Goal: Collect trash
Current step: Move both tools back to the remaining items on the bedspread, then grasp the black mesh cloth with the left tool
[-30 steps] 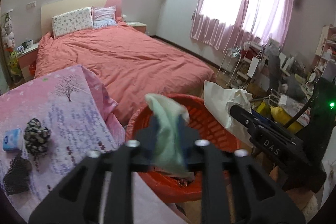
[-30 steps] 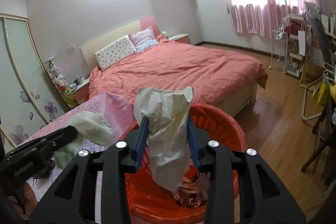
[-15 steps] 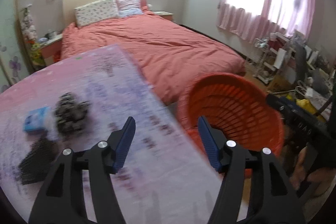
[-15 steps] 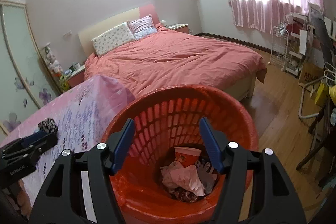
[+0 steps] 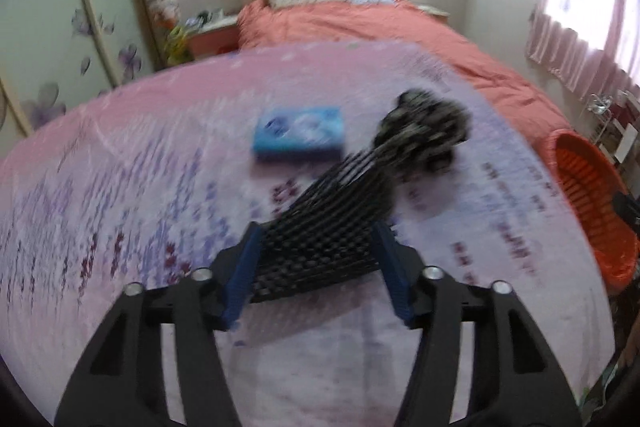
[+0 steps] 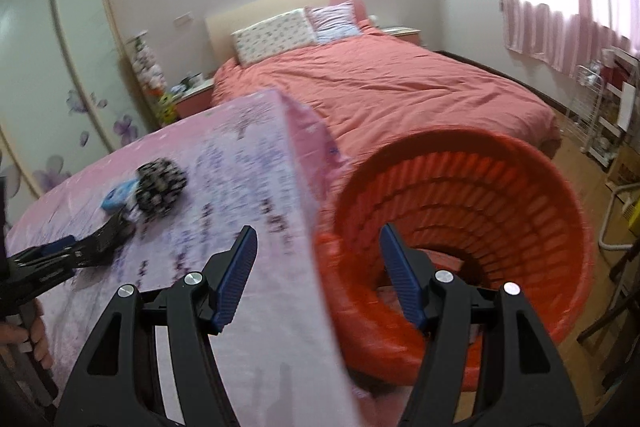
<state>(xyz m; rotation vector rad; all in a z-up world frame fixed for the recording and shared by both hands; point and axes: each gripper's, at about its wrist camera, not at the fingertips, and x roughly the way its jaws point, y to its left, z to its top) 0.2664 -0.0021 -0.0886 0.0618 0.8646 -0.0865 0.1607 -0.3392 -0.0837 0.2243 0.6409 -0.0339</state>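
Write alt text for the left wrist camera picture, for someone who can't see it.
The left gripper reaches down over a black mesh piece that lies between its jaws on a pink flowered cloth. Beyond lie a blue packet and a black-and-white bundle; an orange basket stands at the right.

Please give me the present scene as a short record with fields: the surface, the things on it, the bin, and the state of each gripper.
surface: table with pink flowered cloth
things on it: black mesh piece; black-and-white crumpled wad; blue packet
bin: orange basket, on the floor beside the table
left gripper: jaws just been closing, mesh piece between them, contact blurred
right gripper: open, empty, over the table edge and basket rim
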